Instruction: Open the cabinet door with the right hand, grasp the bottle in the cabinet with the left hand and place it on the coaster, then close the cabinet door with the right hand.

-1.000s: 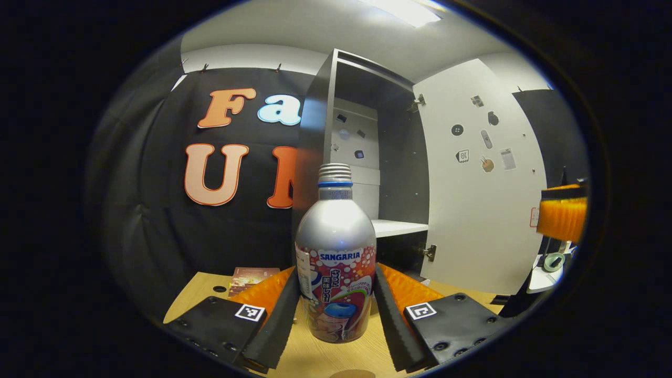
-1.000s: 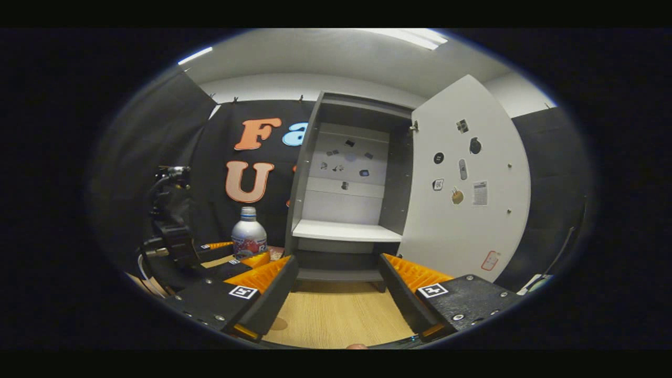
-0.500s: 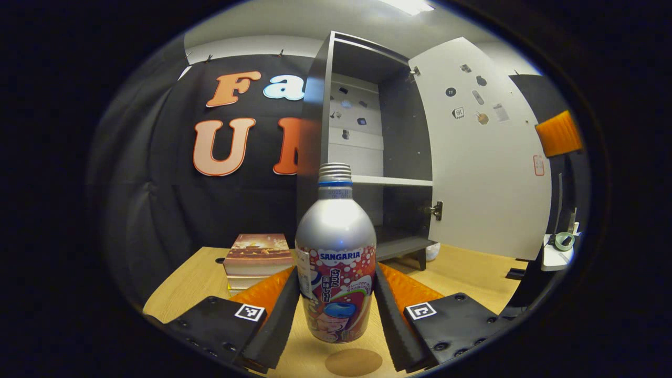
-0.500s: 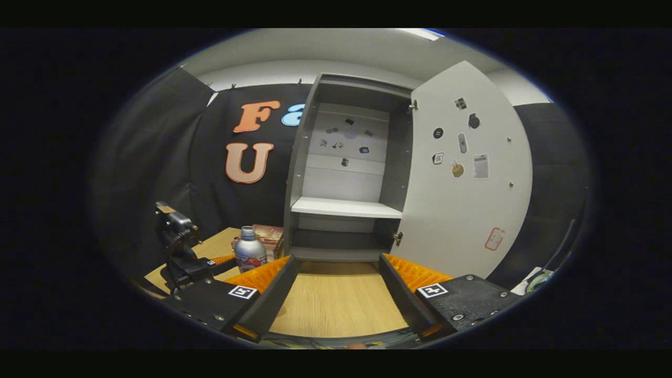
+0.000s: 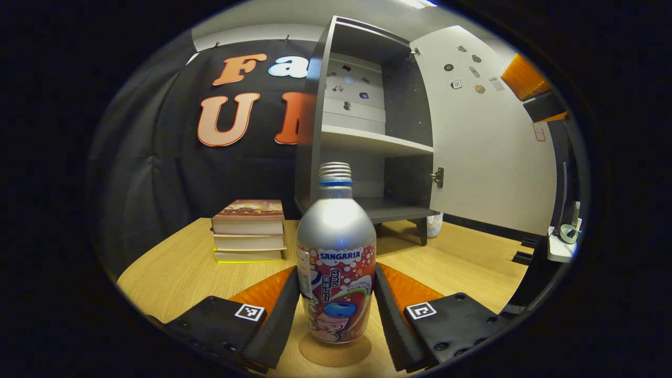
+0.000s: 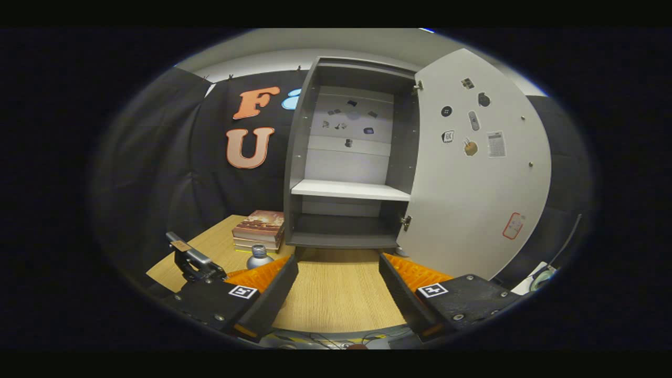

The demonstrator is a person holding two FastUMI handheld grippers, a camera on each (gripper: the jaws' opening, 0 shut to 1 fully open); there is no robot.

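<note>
- Upright between the fingers [image 5: 286, 310] of the left gripper [image 5: 336, 315] stands the bottle [image 5: 336, 252], its silver shoulder and cap rising above them.
- Both fingers press the printed lower body of the bottle, one on its left side and one on its right, so the left gripper grips it.
- Its base sits over the round brown coaster [image 5: 334, 350] on the desk [image 5: 178, 273]; whether the base touches the coaster or hangs just above it cannot be told.
- The coaster lies near, between the two fingers, its rim showing on either side of the bottle's foot.
- In the right gripper view, the bottle's cap and shoulder [image 6: 258, 258] peek out at the lower left, beside the body of the left gripper [image 6: 191, 261].
- The right gripper [image 6: 338, 291] hovers over the desk [image 6: 336, 294] with its fingers [image 6: 273, 294] spread wide and only bare desk between them.
- Beyond it, at the far edge of the desk, stands the cabinet [image 6: 349, 157], with a pale shelf [image 6: 350, 190] across its middle.
- The cabinet door [image 6: 480, 168] is swung fully open to the right, bearing small stickers on its inner face.
- A stack of books [image 5: 249, 231] rests on the desk to the left of the cabinet, farther off than the bottle and well apart from it.
</note>
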